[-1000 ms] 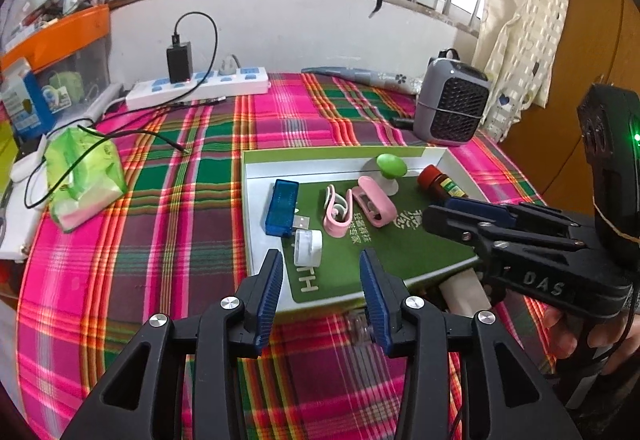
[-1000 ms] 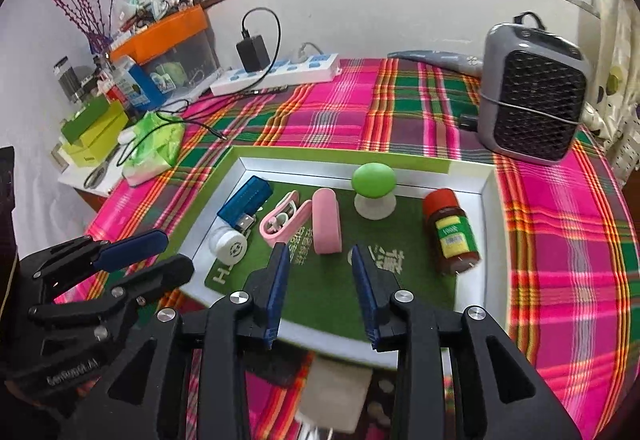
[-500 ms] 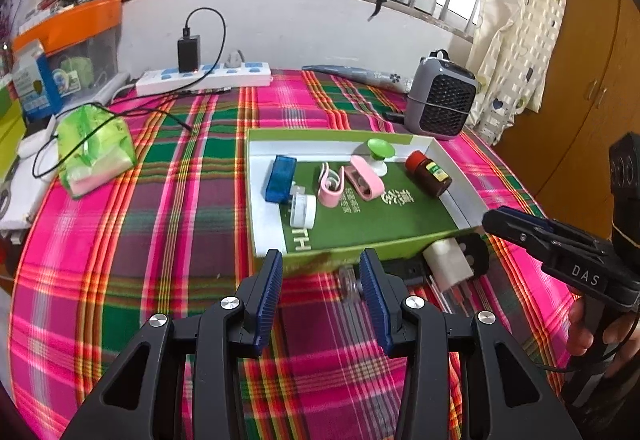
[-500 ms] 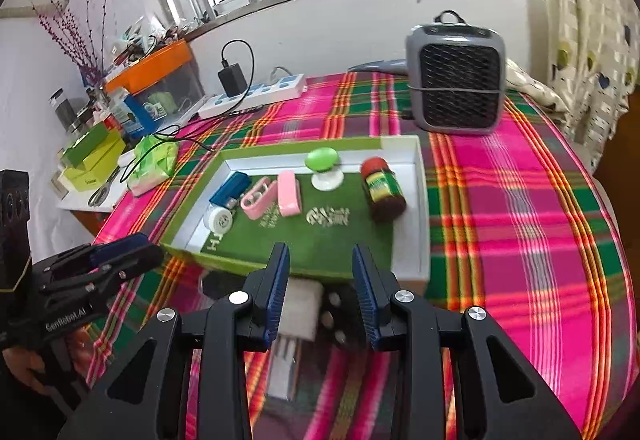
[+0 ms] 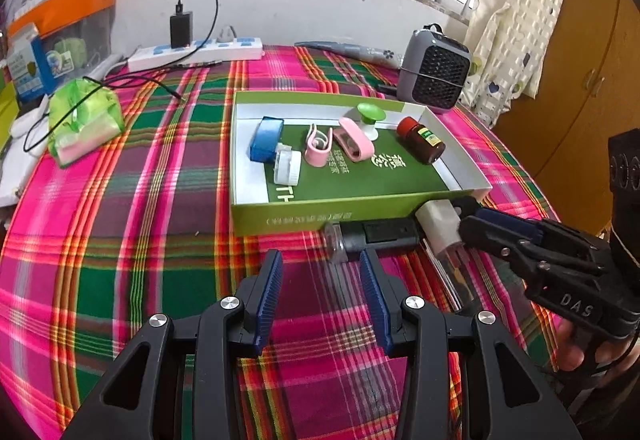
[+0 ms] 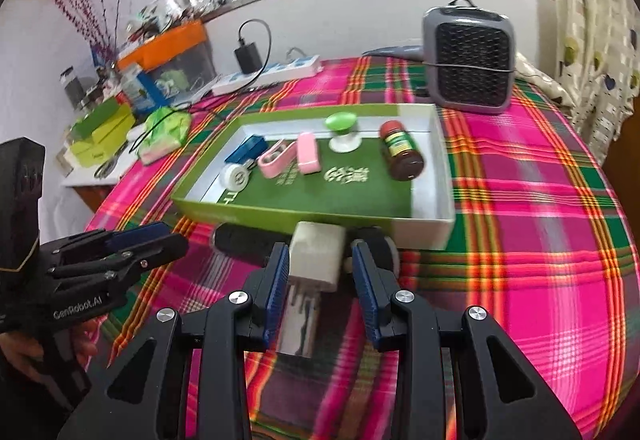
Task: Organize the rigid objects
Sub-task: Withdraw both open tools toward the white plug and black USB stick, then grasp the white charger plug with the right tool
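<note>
A green-and-white tray [image 5: 280, 218] [image 6: 444, 176] on the plaid cloth holds a blue USB stick [image 5: 266, 139], a white cap [image 5: 287, 168], two pink clips [image 5: 318, 146], a green suction knob [image 6: 341, 124] and a brown bottle [image 6: 401, 156]. Against its near wall lie a black cylinder with a clear end [image 5: 376, 236], a white charger plug [image 6: 318, 256] and a dark round piece [image 6: 376, 246]. My left gripper [image 5: 320, 288] is open and empty, just short of the black cylinder. My right gripper [image 6: 320, 282] is open around the near end of the white plug.
A grey fan heater [image 6: 468, 60] stands behind the tray. A power strip with a black charger [image 5: 196, 52] lies by the wall. A green tissue pack [image 5: 84, 120] and boxes [image 6: 100, 132] sit at the left. The table edge drops off at the right.
Both grippers pulled back from over the tray, then came forward and lower. The right gripper has come up to the white plug, and its fingers stand wider apart.
</note>
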